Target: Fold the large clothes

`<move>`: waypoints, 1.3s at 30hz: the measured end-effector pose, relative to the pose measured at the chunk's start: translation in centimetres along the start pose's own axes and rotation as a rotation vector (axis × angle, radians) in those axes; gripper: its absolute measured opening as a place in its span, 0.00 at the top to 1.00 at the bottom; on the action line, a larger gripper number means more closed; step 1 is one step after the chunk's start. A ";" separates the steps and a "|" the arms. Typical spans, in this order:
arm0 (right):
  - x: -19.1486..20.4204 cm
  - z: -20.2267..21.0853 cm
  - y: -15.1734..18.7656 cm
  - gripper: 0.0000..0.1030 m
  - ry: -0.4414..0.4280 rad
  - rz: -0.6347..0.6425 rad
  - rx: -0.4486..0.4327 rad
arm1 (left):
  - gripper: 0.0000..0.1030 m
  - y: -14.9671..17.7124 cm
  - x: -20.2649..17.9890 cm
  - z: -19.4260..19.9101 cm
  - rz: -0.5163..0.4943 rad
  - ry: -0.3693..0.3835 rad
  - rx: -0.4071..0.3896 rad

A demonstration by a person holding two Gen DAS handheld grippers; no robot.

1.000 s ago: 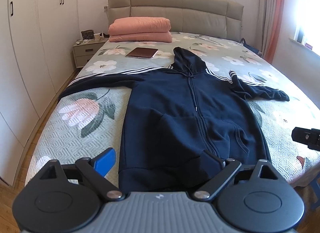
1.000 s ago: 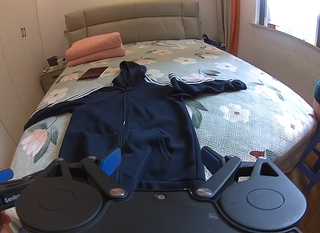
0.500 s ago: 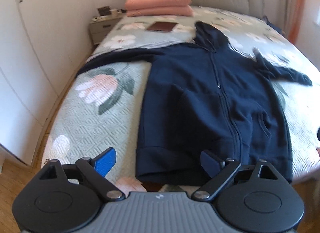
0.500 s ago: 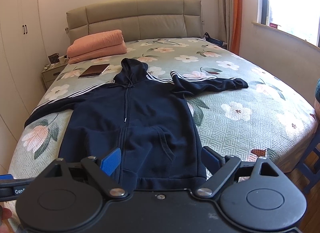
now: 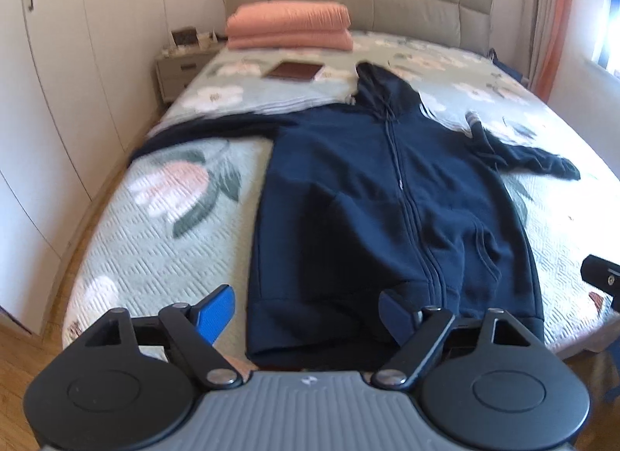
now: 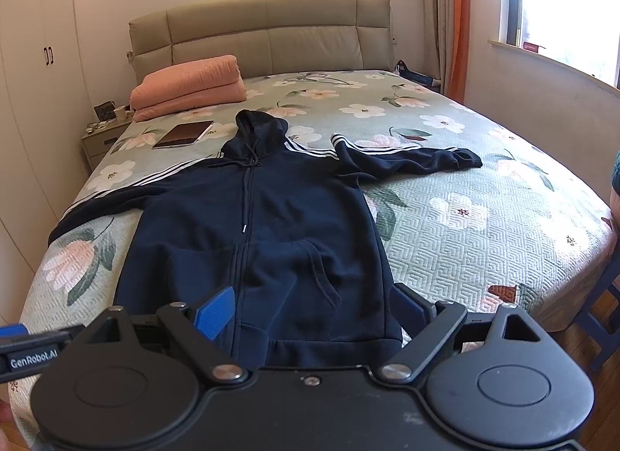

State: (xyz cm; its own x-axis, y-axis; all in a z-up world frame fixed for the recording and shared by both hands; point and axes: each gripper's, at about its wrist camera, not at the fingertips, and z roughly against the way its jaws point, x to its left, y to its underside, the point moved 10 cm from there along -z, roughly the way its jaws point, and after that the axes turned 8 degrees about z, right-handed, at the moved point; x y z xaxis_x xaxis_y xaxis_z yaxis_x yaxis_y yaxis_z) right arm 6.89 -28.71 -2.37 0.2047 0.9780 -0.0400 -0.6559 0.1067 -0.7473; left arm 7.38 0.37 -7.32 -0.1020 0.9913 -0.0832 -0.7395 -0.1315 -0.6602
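Note:
A navy zip hoodie lies flat, front up, on the floral bedspread, hood toward the headboard and both sleeves spread out. It also shows in the right wrist view, with white stripes on the sleeves. My left gripper is open and empty, held above the hem at the hoodie's left corner. My right gripper is open and empty above the hem's right part. The left gripper's body shows at the lower left of the right wrist view.
A folded pink quilt and a tablet lie near the padded headboard. A nightstand and wardrobes stand left of the bed. A window wall is on the right, a blue chair by the foot.
The left wrist view dipped toward the hem, then tilted back up toward the headboard, with the gripper now further left. The right gripper barely moved. Both stayed open.

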 end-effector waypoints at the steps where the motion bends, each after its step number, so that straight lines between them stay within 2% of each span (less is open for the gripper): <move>1: 0.0 0.0 0.1 0.00 -0.001 0.003 0.000 | 0.19 -0.1 -0.1 0.2 -0.013 -0.003 -0.014; 6: 0.3 0.2 0.2 0.00 -0.003 0.009 -0.004 | 0.19 -0.3 -0.6 0.7 0.001 0.043 -0.017; 15: 0.4 0.3 0.2 0.00 -0.004 0.012 -0.003 | 0.18 -0.6 -0.9 1.6 -0.035 0.037 -0.064; 27: 0.5 0.2 0.2 0.00 -0.008 0.022 0.006 | 0.16 -0.8 -0.7 1.3 -0.029 0.060 -0.051; 35: -0.1 -4.2 0.6 0.00 -0.016 0.006 0.066 | 0.16 -1.5 -2.1 -1.8 -0.032 0.080 -0.044; 37: -0.5 -5.8 0.3 0.00 -0.034 -0.024 0.037 | 0.16 -2.2 -2.5 -2.8 -0.032 0.081 -0.060; 39: -1.5 -7.0 -0.3 0.00 -0.037 -0.086 -0.033 | 0.16 -3.3 -2.9 -4.1 -0.033 0.085 -0.093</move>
State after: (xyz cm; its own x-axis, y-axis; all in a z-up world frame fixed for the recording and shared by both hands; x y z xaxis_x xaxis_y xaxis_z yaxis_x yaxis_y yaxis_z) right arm 11.86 -31.44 -6.76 0.2324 0.9714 0.0494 -0.6125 0.1856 -0.7684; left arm 12.84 -2.01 -7.94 -0.0193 0.9925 -0.1204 -0.6763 -0.1016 -0.7296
